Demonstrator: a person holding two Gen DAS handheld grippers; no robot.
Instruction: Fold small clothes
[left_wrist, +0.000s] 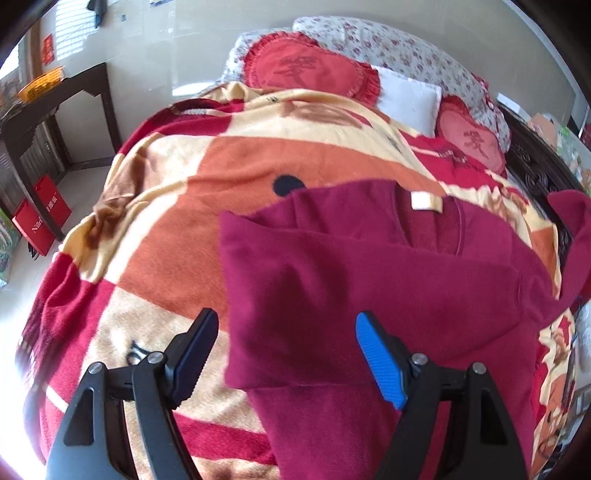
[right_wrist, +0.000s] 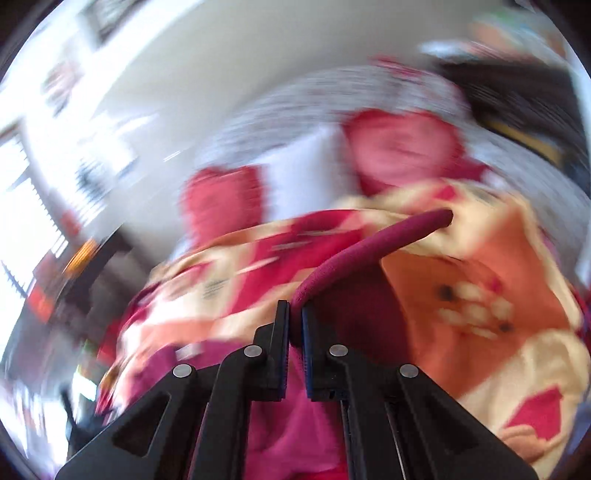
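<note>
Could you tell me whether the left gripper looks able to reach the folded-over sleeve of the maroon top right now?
Probably yes: the left gripper is open, and the folded sleeve of the maroon top lies between and just past its fingers, with nothing over it.

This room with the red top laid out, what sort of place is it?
Most likely a home bedroom: the maroon top lies on a bed under a patterned blanket, with heart-shaped red cushions and a floral pillow at the head.

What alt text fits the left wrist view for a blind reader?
A dark red knit sweater lies partly folded on a red, orange and cream patterned blanket, collar label up. The left gripper hovers over its near edge, jaws open and empty. Two red heart-shaped cushions sit beyond.
</note>
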